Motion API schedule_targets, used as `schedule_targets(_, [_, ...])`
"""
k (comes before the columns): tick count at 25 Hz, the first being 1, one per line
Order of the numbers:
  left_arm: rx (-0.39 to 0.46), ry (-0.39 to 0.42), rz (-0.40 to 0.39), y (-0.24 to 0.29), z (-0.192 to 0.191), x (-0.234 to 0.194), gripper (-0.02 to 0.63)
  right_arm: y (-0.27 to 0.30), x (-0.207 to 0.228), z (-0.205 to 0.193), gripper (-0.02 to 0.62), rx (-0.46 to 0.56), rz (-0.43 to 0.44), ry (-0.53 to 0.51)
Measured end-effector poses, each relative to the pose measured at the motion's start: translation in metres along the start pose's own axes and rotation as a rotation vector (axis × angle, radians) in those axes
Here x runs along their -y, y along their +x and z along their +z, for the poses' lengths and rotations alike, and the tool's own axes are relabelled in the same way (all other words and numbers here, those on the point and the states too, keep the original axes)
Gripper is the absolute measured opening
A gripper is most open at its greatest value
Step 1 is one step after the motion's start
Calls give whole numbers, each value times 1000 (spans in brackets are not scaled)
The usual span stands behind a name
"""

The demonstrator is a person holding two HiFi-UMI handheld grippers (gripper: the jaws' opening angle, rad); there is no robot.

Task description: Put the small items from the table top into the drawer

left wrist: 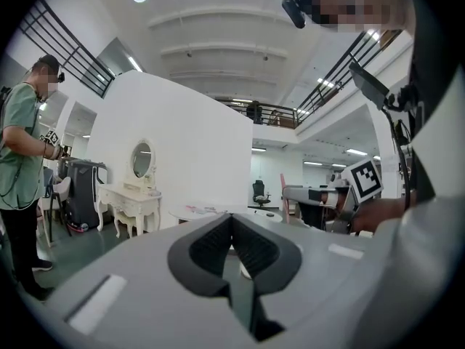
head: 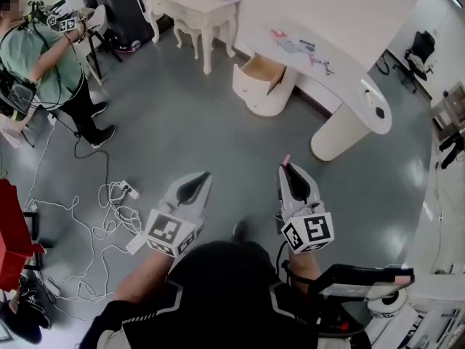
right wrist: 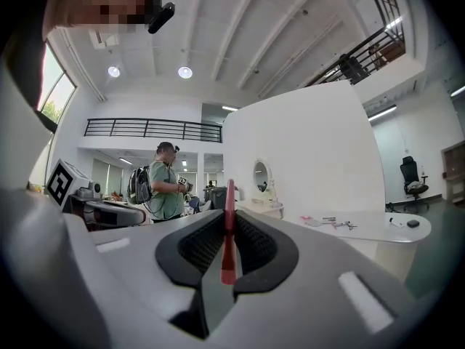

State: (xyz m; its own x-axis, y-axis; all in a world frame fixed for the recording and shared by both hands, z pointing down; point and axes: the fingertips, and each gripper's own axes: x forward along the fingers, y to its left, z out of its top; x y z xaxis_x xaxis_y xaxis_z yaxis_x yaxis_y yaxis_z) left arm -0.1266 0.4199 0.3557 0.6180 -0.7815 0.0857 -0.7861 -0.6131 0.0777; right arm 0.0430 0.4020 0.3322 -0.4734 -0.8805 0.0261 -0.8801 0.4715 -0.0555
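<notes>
A curved white table stands far ahead. Small items lie on it: a pink one, a grey one, thin dark pieces and a black one. An open drawer sticks out of the table's left pedestal. Both grippers hang over the floor, well short of the table. My right gripper is shut on a thin red stick, which stands upright between its jaws and pokes past the tips. My left gripper is shut with nothing in it. The table top also shows in the right gripper view.
A person in a green shirt stands at the far left, holding grippers too. A white dressing table is at the back. Cables and a power strip lie on the floor at left. An office chair is at far right.
</notes>
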Motion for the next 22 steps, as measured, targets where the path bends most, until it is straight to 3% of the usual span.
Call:
schedule_targets(7, [-33, 5, -9, 59, 4, 3, 0, 15, 55, -2, 48, 12, -14, 36])
schedule_targets(22, [-78, 0, 31, 159, 10, 5, 0, 46, 139, -5, 48, -10, 41, 44])
